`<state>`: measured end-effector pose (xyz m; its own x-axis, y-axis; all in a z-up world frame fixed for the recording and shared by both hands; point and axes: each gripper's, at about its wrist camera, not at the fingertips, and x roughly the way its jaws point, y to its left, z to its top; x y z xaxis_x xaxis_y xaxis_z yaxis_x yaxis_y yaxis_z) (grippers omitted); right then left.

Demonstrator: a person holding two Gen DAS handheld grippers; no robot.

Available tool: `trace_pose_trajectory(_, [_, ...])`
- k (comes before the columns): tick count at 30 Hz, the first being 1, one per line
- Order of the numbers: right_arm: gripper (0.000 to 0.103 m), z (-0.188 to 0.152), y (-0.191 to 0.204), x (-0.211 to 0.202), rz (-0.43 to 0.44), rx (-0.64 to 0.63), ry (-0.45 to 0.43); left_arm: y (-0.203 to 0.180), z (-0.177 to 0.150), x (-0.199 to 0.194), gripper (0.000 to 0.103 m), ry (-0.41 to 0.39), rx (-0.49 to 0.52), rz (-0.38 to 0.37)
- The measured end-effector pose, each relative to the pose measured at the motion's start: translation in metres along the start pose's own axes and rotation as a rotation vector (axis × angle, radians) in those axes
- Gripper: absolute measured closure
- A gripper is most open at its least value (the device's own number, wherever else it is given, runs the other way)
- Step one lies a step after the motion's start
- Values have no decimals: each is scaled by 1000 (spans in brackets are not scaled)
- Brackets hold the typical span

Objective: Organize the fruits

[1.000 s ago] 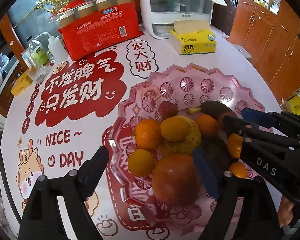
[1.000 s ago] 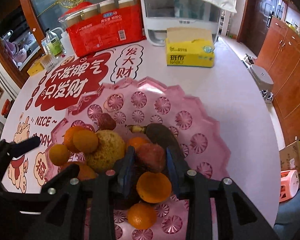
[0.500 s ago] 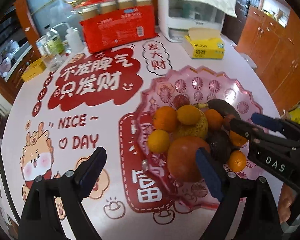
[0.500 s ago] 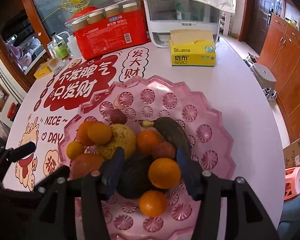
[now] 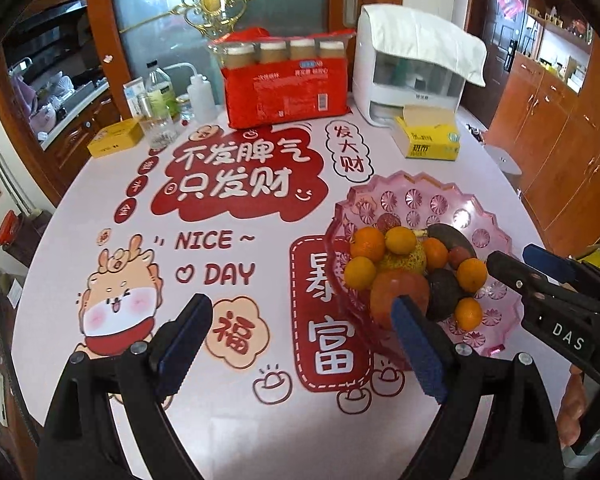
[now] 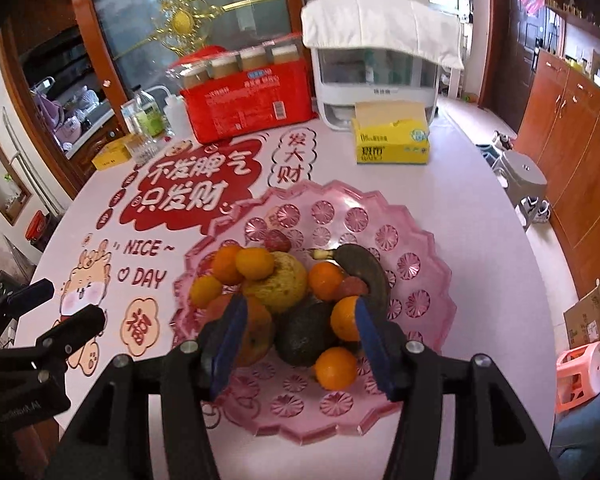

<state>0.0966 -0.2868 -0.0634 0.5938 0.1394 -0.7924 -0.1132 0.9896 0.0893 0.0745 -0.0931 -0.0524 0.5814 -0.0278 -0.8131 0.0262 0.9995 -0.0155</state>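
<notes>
Pointing away rightward, banana (image 6: 362,276) curved along plate (image 6: 420,240).

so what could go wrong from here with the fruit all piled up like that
1. The fruit is heaped in the pink tray; the small orange perched on the yellow fruit might roll off if bumped.
2. The right gripper, opening and empty, hangs close above the avocado and could nudge the pile.
</notes>
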Motion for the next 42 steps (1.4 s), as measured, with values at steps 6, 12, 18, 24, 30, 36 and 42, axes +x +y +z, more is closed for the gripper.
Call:
trace_pose_trajectory(6, [43, -6, 17, -25, 4, -12, -48, 12, -7, -26, 11, -39, 2, 5])
trace_pose_trajectory(12, [42, -12, 39, -51, 7, -23, -85, 28, -8, -50, 10, -86, 14, -1])
trace_pose_trajectory(18, [36, -21, 61, -81, -10, -18, -124, 47, -7, -72, 4, -126, 25, -12])
trace_pose_trajectory(24, [34, -31, 84, -100, -26, 23, -127, 67, -11, -92, 1, -138, 39, -18])
trace_pose_trajectory(30, [34, -43, 107, -112, -36, 53, -124, 85, -21, -102, 1, -141, -7, 12])
trace_pose_trajectory(36, [33, -50, 129, -113, -48, 36, -105, 102, -26, -103, 1, -132, -40, 24])
trace_pose_trajectory(42, [33, -50, 143, -111, -56, 23, -98, 110, -26, -95, 1, -111, -42, 24])
